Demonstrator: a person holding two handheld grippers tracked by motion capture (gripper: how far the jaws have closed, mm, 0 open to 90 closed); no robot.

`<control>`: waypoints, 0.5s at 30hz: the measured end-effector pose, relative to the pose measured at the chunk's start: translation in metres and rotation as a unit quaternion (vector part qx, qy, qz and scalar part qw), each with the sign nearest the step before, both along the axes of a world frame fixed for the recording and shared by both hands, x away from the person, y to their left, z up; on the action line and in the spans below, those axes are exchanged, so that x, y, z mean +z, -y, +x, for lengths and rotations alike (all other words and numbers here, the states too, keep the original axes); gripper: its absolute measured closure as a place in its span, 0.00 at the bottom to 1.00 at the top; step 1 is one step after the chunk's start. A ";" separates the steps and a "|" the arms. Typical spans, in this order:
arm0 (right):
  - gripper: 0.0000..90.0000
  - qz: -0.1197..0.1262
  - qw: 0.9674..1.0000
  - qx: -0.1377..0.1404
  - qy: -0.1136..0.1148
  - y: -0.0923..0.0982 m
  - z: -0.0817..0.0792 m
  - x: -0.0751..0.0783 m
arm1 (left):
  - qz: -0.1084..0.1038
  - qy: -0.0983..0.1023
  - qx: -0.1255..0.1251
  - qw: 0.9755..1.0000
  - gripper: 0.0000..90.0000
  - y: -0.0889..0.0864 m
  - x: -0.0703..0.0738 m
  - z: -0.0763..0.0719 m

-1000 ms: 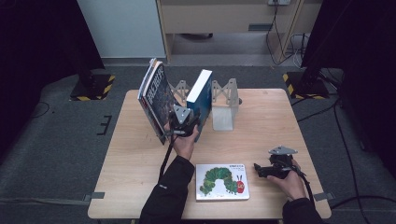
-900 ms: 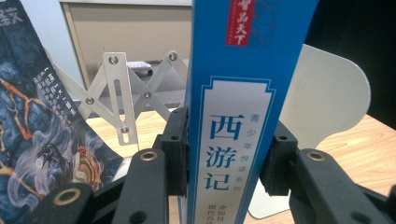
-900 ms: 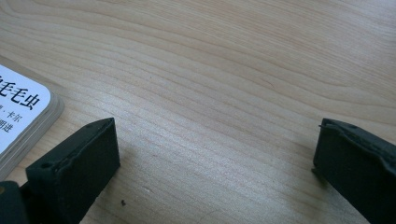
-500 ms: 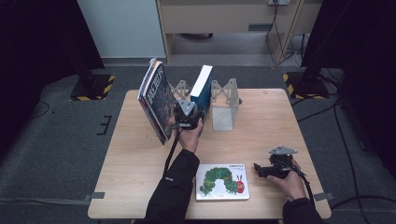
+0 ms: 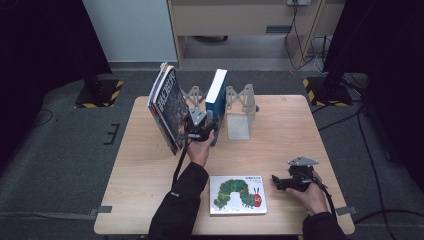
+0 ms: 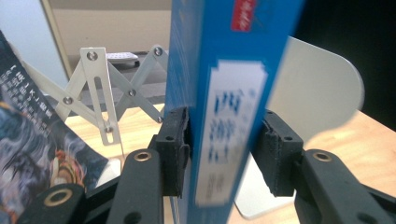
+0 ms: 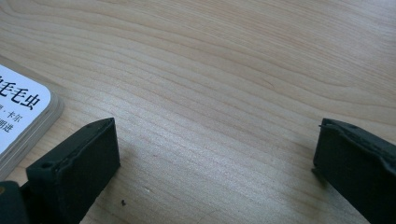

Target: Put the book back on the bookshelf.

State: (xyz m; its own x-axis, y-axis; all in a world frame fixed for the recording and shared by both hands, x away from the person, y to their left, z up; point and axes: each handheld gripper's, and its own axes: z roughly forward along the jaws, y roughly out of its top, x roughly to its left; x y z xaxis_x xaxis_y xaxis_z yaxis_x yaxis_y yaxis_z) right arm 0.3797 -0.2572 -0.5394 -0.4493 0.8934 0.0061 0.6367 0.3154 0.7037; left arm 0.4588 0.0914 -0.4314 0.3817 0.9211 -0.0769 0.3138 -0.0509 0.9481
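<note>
My left tongs (image 5: 200, 127) hold the tall blue hardback book (image 5: 216, 100) by its spine. A moment ago it tipped to the right. Now it stands nearly upright in the white metal expanding book rack (image 5: 240, 107), just right of the dark illustrated book (image 5: 167, 110) that leans there. The tongs have just eased open a touch, yet both pads (image 6: 175, 140) lie against its covers, so I judge it is nearly ready to let go.

My right tongs (image 5: 277, 182) rest wide and empty on the pale wooden bench (image 5: 280, 135), beside the white caterpillar picture book (image 5: 237, 195) lying flat.

My hand hides the blue book's foot, so I cannot tell whether it sits on the rack's base. Its spine label is too blurred to read.
</note>
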 end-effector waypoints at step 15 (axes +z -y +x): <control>0.00 0.000 1.000 0.000 0.000 0.000 0.000 0.000 | 0.004 -0.019 0.006 1.000 0.67 0.010 0.002 -0.001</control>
